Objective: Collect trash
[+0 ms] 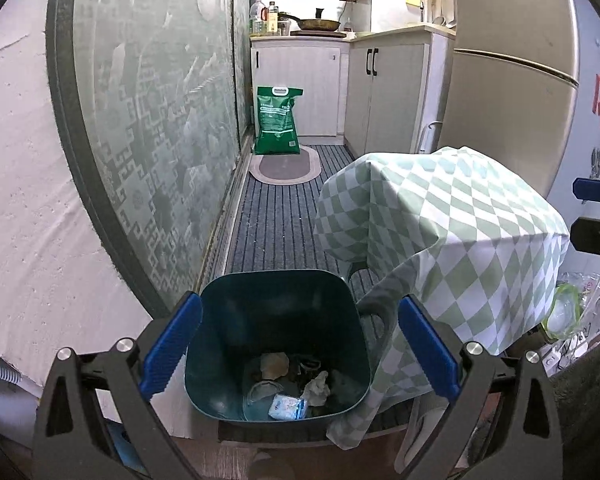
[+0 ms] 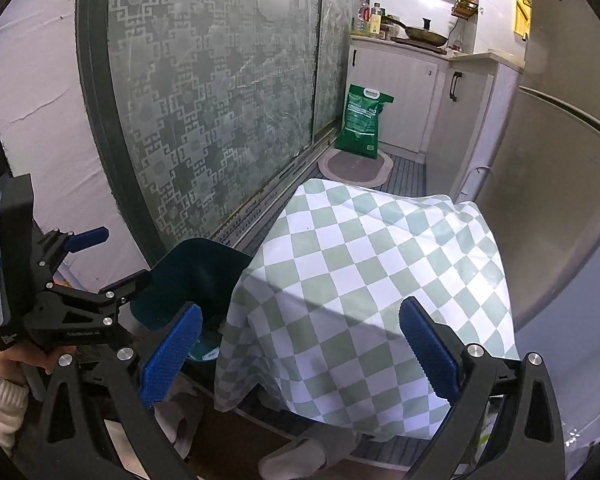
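A dark green trash bin (image 1: 278, 316) stands on the floor right below my left gripper (image 1: 300, 350), which is open and empty above its mouth. Inside lie crumpled paper (image 1: 317, 389), a blue-white wrapper (image 1: 287, 407) and other scraps. My right gripper (image 2: 300, 350) is open and empty, held over a small table under a green-white checkered cloth (image 2: 364, 280). In the right wrist view the bin (image 2: 192, 276) shows left of the cloth, with the left gripper (image 2: 96, 268) above it. The right gripper's fingertips (image 1: 596, 190) show at the right edge of the left wrist view.
A patterned frosted glass sliding door (image 1: 152, 120) runs along the left. A green rice bag (image 1: 277, 120) stands on an oval mat (image 1: 286, 166) before white cabinets (image 1: 384, 96). A fridge (image 1: 512, 72) stands at the right. A plastic lidded container (image 1: 564, 312) lies beside the cloth.
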